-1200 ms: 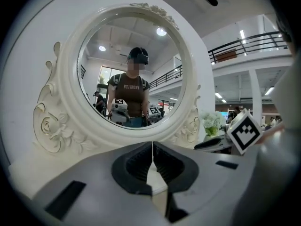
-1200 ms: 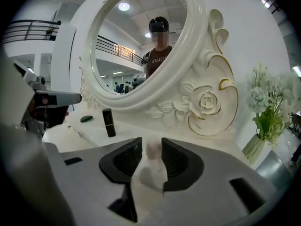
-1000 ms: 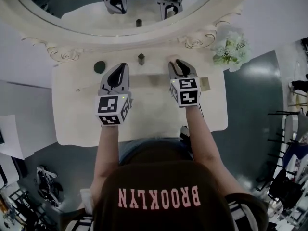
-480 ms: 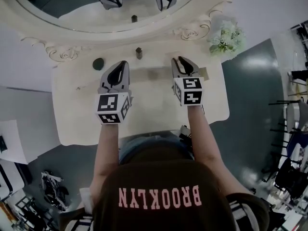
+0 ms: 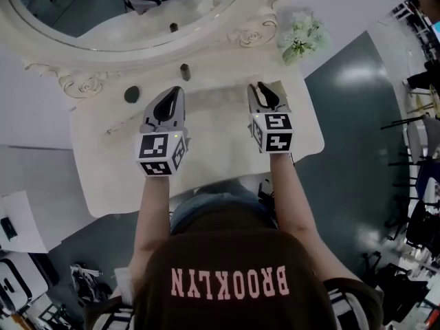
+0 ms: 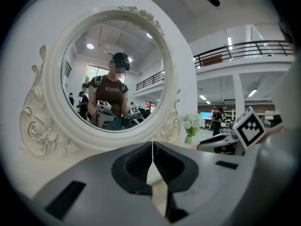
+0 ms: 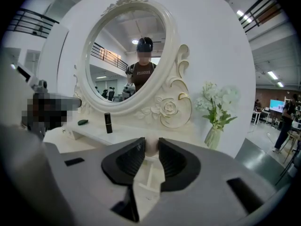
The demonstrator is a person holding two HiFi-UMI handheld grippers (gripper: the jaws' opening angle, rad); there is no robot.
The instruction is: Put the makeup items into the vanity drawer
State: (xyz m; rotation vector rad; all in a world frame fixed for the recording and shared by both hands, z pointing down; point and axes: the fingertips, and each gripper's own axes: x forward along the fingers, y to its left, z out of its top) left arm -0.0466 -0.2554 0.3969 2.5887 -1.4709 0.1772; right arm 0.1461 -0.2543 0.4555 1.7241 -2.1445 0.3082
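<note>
Makeup items, an upright dark tube point(image 5: 184, 71) and a dark oval piece point(image 5: 132, 94), sit apart on the vanity point(image 5: 103, 163) back shelf; left gripper point(image 6: 152, 147) closed empty, right gripper point(image 7: 150, 145) pinching a small pale thing point(image 7: 150, 149), identity unclear; risk: an off-centre approach probably topples the tube.

tongs point(image 7: 151, 143) clamped on small beige item point(image 7: 151, 150), upright lipstick point(image 7: 108, 123), oval mirror point(image 7: 126, 55) behind

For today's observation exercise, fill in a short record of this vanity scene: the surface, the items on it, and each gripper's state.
Surface: cream vanity top under oval mirror
Items out: dark upright tube, dark green oval item, flowers
Left gripper: shut, empty
Right gripper: closed on small pale pinkish item, kind unclear
</note>
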